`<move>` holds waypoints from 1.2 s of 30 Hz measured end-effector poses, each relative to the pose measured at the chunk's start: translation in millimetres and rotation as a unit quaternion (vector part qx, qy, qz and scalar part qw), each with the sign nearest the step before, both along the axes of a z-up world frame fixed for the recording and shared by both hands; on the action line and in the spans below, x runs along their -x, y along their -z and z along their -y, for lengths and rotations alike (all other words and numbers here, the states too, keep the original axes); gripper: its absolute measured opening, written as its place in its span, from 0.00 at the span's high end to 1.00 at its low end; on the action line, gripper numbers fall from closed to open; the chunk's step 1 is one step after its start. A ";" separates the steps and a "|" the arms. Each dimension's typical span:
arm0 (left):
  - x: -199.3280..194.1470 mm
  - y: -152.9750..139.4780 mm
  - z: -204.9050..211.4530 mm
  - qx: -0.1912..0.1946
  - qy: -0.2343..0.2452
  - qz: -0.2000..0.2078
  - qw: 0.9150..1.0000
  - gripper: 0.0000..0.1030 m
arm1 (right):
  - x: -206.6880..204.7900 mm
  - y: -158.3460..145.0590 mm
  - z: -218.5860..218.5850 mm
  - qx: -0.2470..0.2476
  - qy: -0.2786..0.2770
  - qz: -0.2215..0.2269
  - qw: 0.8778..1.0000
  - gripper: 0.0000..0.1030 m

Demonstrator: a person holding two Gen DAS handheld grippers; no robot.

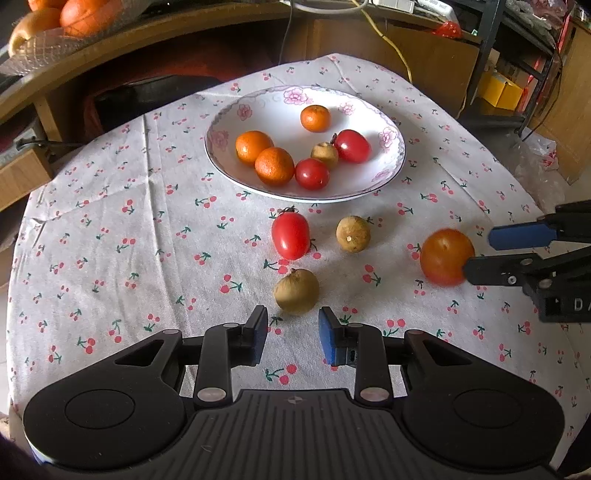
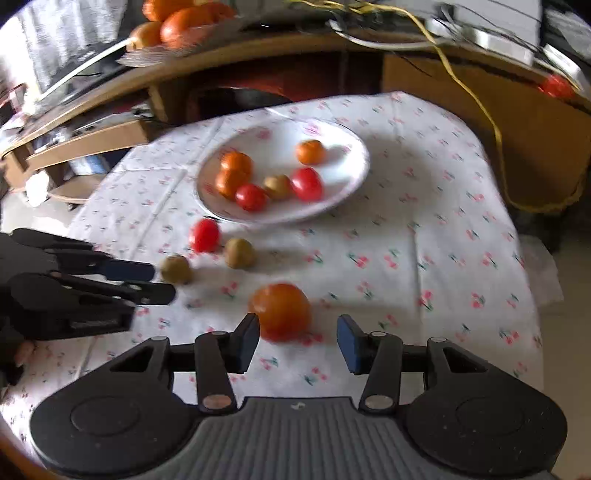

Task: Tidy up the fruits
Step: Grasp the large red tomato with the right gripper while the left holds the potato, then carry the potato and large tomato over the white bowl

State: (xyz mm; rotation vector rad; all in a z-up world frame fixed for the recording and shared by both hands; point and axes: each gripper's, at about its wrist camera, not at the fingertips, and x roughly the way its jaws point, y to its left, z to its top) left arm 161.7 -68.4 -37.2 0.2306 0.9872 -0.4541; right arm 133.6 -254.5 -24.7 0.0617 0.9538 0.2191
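A white flowered plate [image 1: 280,110] holds three small oranges, two red tomatoes and one brown fruit. On the cherry-print cloth lie a red tomato [image 1: 290,235], two brown round fruits [image 1: 353,233] [image 1: 296,291] and a large orange-red tomato [image 1: 447,256]. My left gripper [image 1: 293,334] is open, just short of the nearer brown fruit [image 2: 176,269]. My right gripper [image 2: 299,341] is open. The large tomato [image 2: 280,310] sits just ahead of its fingertips, nearer the left finger. From the left wrist view the right gripper [image 1: 478,254] comes in from the right, its tips at the tomato's side.
A wooden shelf behind the table carries a glass dish of big oranges [image 1: 55,22]. A yellow cable [image 1: 391,44] hangs by a wooden cabinet at the back right. The round table's cloth edge drops off on the left and right. The right wrist view is motion-blurred.
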 end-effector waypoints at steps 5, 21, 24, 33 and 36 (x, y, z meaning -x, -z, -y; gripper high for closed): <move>-4.0 3.6 4.1 -0.002 0.004 0.003 1.000 0.57 | -14.6 10.7 -17.0 0.000 -0.041 -0.002 0.999 0.54; -8.5 6.5 15.9 -0.013 0.016 0.017 1.000 0.62 | -19.1 25.3 -33.2 0.027 -0.062 -0.013 0.998 0.60; -4.8 3.4 16.1 -0.017 0.018 0.019 1.000 0.66 | -15.3 25.0 -31.9 0.029 -0.062 -0.016 0.998 0.60; 30.7 -2.5 17.9 -0.013 0.028 0.016 0.999 0.67 | 20.7 22.2 -29.8 0.037 -0.070 -0.023 0.997 0.60; 34.8 5.4 20.8 -0.023 0.032 0.010 0.999 0.65 | 27.7 23.3 -32.8 0.048 -0.072 -0.020 0.996 0.60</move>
